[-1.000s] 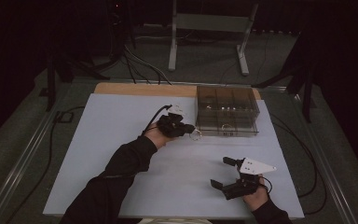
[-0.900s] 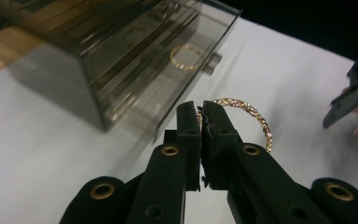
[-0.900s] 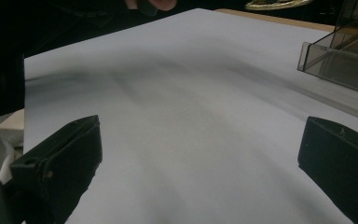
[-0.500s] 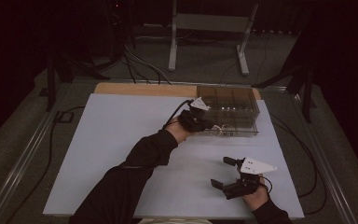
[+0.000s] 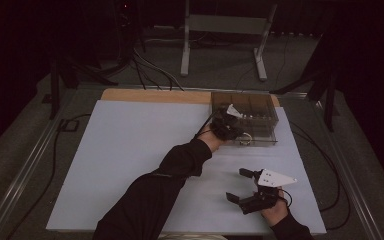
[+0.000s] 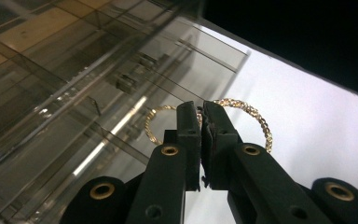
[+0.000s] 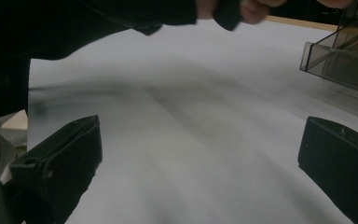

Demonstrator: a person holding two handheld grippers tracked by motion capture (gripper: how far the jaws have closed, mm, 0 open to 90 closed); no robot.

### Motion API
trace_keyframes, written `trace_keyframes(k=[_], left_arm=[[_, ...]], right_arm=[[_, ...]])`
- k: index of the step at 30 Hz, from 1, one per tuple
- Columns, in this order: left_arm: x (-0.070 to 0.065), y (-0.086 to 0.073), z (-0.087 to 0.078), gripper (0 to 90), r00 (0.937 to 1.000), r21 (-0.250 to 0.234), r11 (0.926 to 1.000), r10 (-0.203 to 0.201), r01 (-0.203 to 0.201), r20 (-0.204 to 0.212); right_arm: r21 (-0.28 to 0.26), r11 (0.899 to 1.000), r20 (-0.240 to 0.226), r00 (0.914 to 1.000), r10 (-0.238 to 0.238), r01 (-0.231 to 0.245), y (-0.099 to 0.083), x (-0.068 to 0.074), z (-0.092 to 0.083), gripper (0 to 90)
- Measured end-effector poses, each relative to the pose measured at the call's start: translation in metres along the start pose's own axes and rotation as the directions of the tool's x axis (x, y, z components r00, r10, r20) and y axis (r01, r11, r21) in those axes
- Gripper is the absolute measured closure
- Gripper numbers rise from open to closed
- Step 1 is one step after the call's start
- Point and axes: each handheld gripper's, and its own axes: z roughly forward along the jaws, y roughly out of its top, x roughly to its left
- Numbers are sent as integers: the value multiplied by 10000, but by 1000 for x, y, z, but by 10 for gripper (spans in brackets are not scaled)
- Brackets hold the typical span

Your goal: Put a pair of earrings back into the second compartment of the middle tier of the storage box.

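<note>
Left gripper (image 6: 201, 116): jaws pressed together, pinching a thin gold-coloured chain bracelet (image 6: 256, 116) at its near rim. Bracelet loop hangs right against the smoky transparent plastic compartment box (image 5: 260, 107), at the white table sheet's (image 5: 130, 150) far right. Right gripper (image 5: 246, 185): jaws spread wide, empty, low over the sheet near the front edge.
</note>
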Motion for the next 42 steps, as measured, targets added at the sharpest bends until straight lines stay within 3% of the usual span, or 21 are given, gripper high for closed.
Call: trace_keyframes(k=[5,7,8,10,12,16,17,20,25,27,29,31,35,38,40,42], left_arm=[[1,0,9,875,9966,-214,9986,-502,489,-650],[-2,-2,11,809,9929,-185,9989,-450,432,-1106],[-3,-3,11,808,9925,-174,9992,-376,359,-1161],[-7,-5,9,719,9898,-311,9993,-271,230,-1397],[-9,-5,5,655,9921,-507,9983,-332,272,-1212],[-13,-5,-11,553,9967,-770,9970,-36,-26,-806],[-14,-6,-14,520,9962,-774,9970,17,-85,-876],[-12,-9,-31,422,9970,-1060,9939,-366,293,-681],[-8,-19,-58,258,9960,-1248,9914,-487,391,-746],[-4,-24,-68,212,9965,-1359,9894,-589,504,-593],[-1,-31,-79,187,9958,-1498,9868,-702,608,-587],[4,-40,-92,154,9962,-1595,9842,-823,767,-286],[10,-60,-111,90,9982,-1621,9851,-602,580,-85],[13,-77,-126,30,9982,-1756,9828,-529,572,292],[14,-89,-135,24,9978,-1977,9784,-531,598,393],[13,-101,-145,19,9977,-1871,9806,-518,590,429]], right_arm=[[38,10000,-43,10000,-34,34,0,0,0,0],[60,10000,-60,10000,-46,46,0,1,0,0],[77,10000,-69,10000,-56,57,0,1,0,0],[81,9999,-67,10000,-71,71,0,1,0,0],[98,9999,-68,9999,-86,86,0,2,0,0],[102,9999,-51,9999,-95,96,0,2,0,0],[109,9999,-47,9999,-101,101,0,2,0,0],[117,9999,-33,9999,-111,112,0,2,0,0],[117,9999,-13,9999,-111,112,0,2,0,0],[121,9999,1,9999,-110,110,0,2,0,0],[125,9999,17,9999,-115,115,0,2,0,0],[138,9998,28,9999,-119,119,-1,2,1,0],[160,9998,30,9999,-131,130,-1,2,1,0],[169,9998,27,9999,-101,100,-1,1,1,0],[195,9998,60,9999,-97,96,-1,1,2,0],[213,9997,51,9999,-89,88,-1,1,2,0]])
